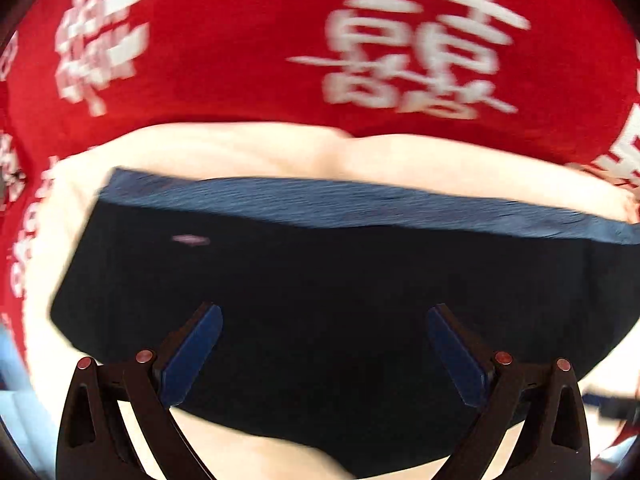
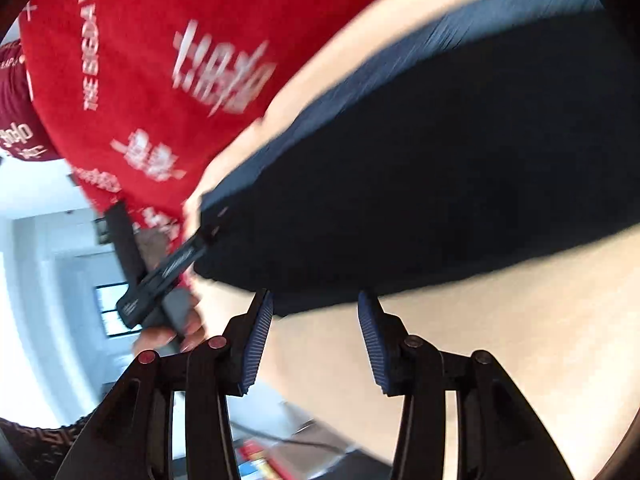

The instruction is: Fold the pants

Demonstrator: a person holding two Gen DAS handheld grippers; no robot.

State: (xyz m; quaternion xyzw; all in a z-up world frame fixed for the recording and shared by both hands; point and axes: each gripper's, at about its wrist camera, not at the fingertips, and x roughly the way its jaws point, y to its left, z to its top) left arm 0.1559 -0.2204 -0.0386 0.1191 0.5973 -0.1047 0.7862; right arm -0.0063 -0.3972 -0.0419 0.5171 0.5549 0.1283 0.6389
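The dark navy pants (image 1: 320, 272) lie folded into a broad block on a cream sheet (image 1: 240, 148), with a lighter blue ribbed band (image 1: 320, 196) along the far edge. My left gripper (image 1: 324, 312) points steeply down over them, its jaws wide open with only the cloth below. In the right wrist view the pants (image 2: 420, 184) fill the upper right. My right gripper (image 2: 316, 296) stands open at their near edge, with nothing pinched between its blue pads (image 2: 256, 344). Both views are blurred.
A red blanket (image 1: 240, 40) with white characters lies beyond the sheet, and it also shows in the right wrist view (image 2: 140, 40). At the pants' left corner a hand (image 2: 192, 326) holds a black tool. Past the bed edge are a bright room, a window (image 2: 116, 308) and colourful items on the floor (image 2: 260, 456).
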